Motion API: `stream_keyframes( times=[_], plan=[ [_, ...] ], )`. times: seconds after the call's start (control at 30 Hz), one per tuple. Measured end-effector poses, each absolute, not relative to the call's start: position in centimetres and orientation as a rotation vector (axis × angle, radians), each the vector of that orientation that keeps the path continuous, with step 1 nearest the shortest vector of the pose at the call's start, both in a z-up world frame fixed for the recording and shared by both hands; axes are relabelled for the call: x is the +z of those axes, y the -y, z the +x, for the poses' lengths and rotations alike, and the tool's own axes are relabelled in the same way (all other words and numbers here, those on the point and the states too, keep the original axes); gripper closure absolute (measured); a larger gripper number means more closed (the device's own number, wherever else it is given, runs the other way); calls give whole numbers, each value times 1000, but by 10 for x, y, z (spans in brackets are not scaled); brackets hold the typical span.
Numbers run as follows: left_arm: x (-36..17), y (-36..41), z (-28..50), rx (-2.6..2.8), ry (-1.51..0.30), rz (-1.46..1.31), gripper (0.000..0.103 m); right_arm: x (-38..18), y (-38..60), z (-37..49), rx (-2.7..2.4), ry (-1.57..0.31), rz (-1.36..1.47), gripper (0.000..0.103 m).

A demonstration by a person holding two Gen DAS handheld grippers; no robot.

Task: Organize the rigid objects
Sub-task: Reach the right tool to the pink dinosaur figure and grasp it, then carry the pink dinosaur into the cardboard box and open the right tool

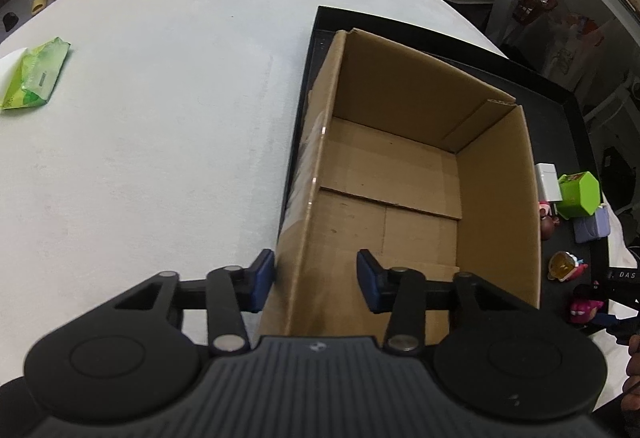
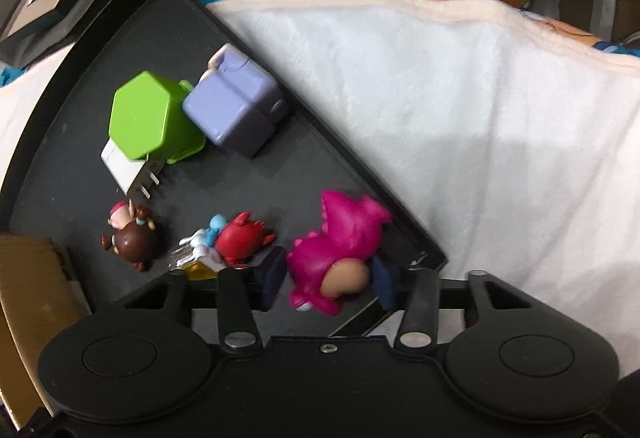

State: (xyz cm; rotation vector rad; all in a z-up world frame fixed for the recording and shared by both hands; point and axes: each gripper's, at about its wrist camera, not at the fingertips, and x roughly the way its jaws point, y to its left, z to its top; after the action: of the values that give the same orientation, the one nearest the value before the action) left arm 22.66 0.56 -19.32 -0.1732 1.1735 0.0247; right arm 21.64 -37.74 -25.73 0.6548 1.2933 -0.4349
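Note:
An empty open cardboard box stands on a black tray. My left gripper is open at the box's near left corner, one blue pad outside the wall and one inside. Beside the box on the tray lie small toys. They are a green hexagonal box, a lilac block, a white plug, a brown-haired doll and a red figure. My right gripper is open, its fingers on either side of a pink dinosaur figure near the tray's corner.
The tray rests on a white fleece blanket. A green packet lies far left on it. The blanket's edge drops off to shelves and clutter beyond. The cardboard box is at the right gripper's left.

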Motion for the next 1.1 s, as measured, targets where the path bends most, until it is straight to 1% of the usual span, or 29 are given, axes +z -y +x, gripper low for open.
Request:
stream_keyframes(
  times=[0.03,0.07,0.13,0.17,0.47,0.6,1.1],
  plan=[
    [-194,-7,226,29,-1174,-173,69,-257,376,216,-426,-1287,656,59],
    [-194,-8,226,37,-1174,-171,72,-257,376,216,-413,-1284,672,59],
    [-193,-9,225,51,-1172,-158,85,-253,372,215,-402,-1262,656,60],
    [-193,-11,224,57,-1170,-156,89,-249,369,215,-400,-1245,634,60],
    [-191,-7,218,50,-1172,-145,89,-223,356,211,-321,-1149,617,60],
    [-190,-5,214,51,-1160,-141,89,-202,346,211,-272,-1105,608,60],
    [-189,-13,217,32,-1182,-165,89,-149,280,242,3,-1030,416,60]
  ],
)
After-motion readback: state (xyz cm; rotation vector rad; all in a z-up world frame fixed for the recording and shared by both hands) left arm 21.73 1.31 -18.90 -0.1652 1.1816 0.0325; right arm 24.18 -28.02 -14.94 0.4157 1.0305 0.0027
